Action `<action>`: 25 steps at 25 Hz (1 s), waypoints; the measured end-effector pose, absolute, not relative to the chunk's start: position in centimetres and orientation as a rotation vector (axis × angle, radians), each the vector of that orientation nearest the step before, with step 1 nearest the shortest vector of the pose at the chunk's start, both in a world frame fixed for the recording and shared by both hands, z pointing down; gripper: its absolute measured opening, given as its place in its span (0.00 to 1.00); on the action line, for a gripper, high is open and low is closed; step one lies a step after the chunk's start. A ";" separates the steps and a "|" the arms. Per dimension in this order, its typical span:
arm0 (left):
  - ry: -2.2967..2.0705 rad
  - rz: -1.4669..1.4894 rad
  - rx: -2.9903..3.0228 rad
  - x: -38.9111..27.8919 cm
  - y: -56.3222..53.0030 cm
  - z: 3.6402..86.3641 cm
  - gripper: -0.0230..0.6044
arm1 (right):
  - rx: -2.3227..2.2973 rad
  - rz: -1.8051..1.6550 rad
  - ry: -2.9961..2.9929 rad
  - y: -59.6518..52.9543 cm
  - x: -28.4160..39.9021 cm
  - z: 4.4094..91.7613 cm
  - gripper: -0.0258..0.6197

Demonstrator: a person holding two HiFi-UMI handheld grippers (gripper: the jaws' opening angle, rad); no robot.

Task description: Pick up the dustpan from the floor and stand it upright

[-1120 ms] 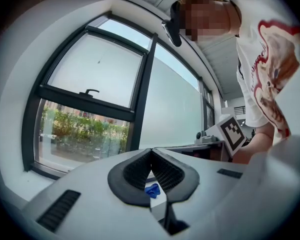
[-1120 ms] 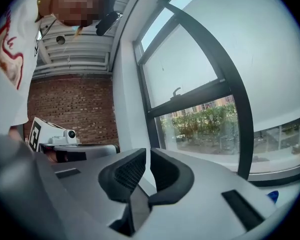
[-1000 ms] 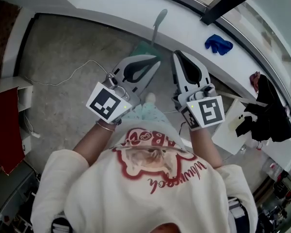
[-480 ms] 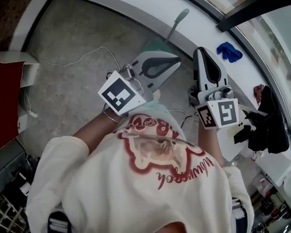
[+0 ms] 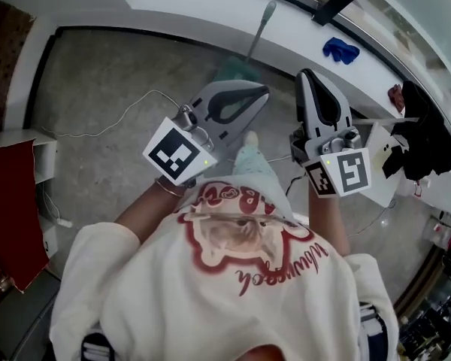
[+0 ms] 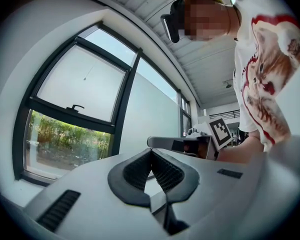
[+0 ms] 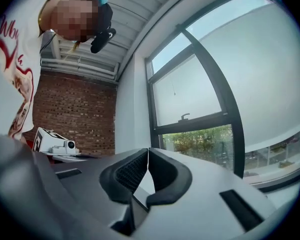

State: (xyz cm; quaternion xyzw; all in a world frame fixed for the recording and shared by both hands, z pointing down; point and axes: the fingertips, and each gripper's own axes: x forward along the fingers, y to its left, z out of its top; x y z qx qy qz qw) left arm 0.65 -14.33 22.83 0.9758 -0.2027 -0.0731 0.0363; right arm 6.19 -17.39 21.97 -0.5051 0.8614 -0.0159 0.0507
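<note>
The dustpan stands upright on the floor against the white ledge, its green pan partly hidden behind my left gripper and its grey handle leaning up over the ledge. My left gripper is shut and empty, held in the air just in front of the pan. My right gripper is also shut with nothing in it, to the right of the dustpan. In the left gripper view the jaws meet at the tips; in the right gripper view the jaws are pressed together too. Both point at the window.
A blue cloth lies on the ledge at the right. A white cable trails across the grey floor. A red panel stands at the left. Dark clothing hangs over a white box at the right.
Both grippers have lifted, still shut and empty. The dustpan has stayed standing against the ledge.
</note>
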 end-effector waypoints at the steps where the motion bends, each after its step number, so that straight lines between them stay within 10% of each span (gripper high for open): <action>1: -0.605 -0.211 2.995 -1.0 -13.0 23.2 0.07 | -1.567 -0.055 2.601 -16.1 4.9 22.1 0.08; 11: -0.362 -0.016 2.898 -13.8 -0.9 27.8 0.07 | -1.801 -0.134 2.510 -2.7 -5.7 24.2 0.08; 25: -0.406 -0.117 2.939 -8.8 10.7 25.5 0.07 | -1.751 -0.056 2.461 9.3 -2.9 22.3 0.08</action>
